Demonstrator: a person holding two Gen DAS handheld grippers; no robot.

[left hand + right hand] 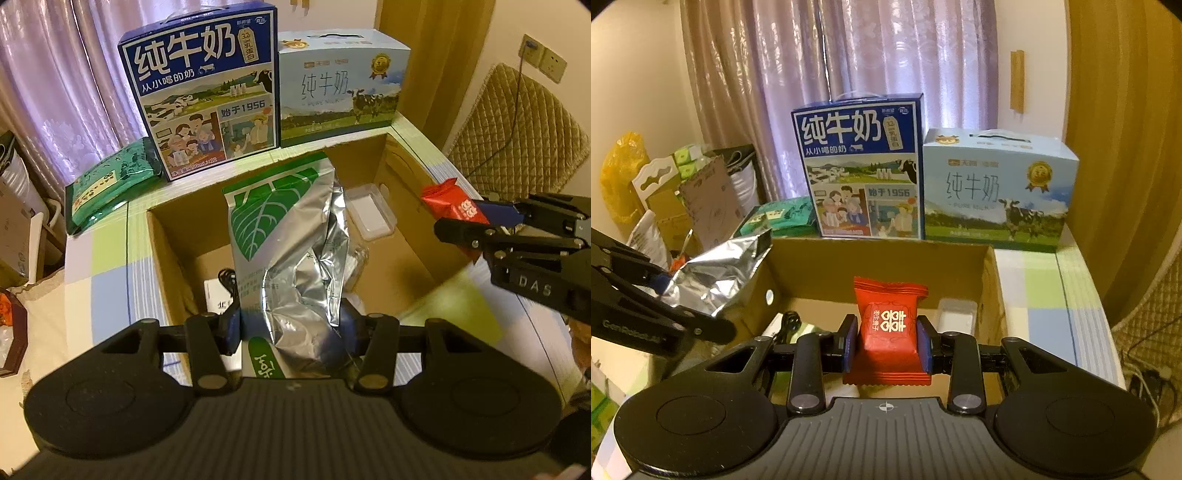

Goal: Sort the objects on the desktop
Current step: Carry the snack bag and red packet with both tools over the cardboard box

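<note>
- The table [110, 254], with its checked cloth, carries a big open cardboard box [406, 236]; I judge this box is where the sorted things go.
- Behind the box stand two milk cartons, a dark blue one [860, 166] and a pale blue one [997, 188], and a green packet [110, 184] lies beside them. I think these wait for later.
- My left tool [291, 328] is closed on a silver and green foil bag [284, 229], which hangs over the box opening.
- My right tool [886, 343] is closed on a small red candy packet [888, 325], also above the box, at its right side.
- Inside the box I see a clear plastic tray [371, 212] and a black cable [227, 277].
- The step in hand seems to be the dropping in. Next each tool must go lower inside the walls and then open, the bag first, so it does not fall on the rim.
</note>
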